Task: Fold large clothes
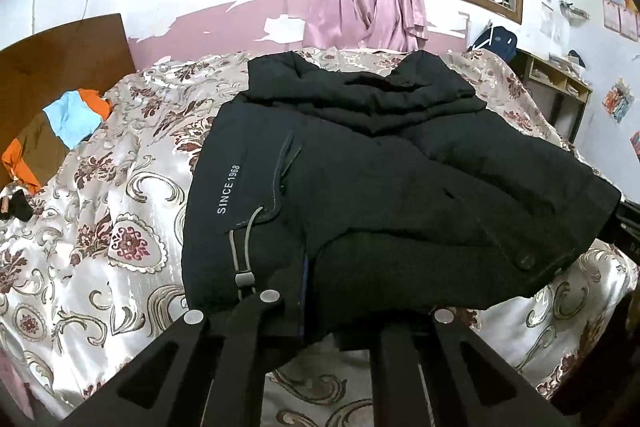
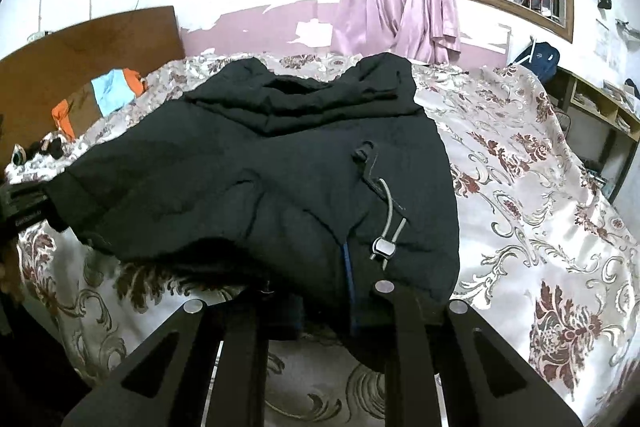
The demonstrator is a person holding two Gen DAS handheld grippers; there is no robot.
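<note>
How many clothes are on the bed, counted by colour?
Black: 1, the black jacket.
Orange, blue and brown: 1, the striped garment by the headboard.
Total: 2 on the bed.

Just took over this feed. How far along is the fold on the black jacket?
Done: the black jacket already looks narrowed, its sides apparently folded in on the floral bedspread. In hand: the left claw and right claw each pinch the near hem, raised off the bed. Left: carrying that hem toward the hood end.

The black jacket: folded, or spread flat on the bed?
Partly folded: the black jacket lies doubled in layers, near hem lifted off the bedspread.
</note>
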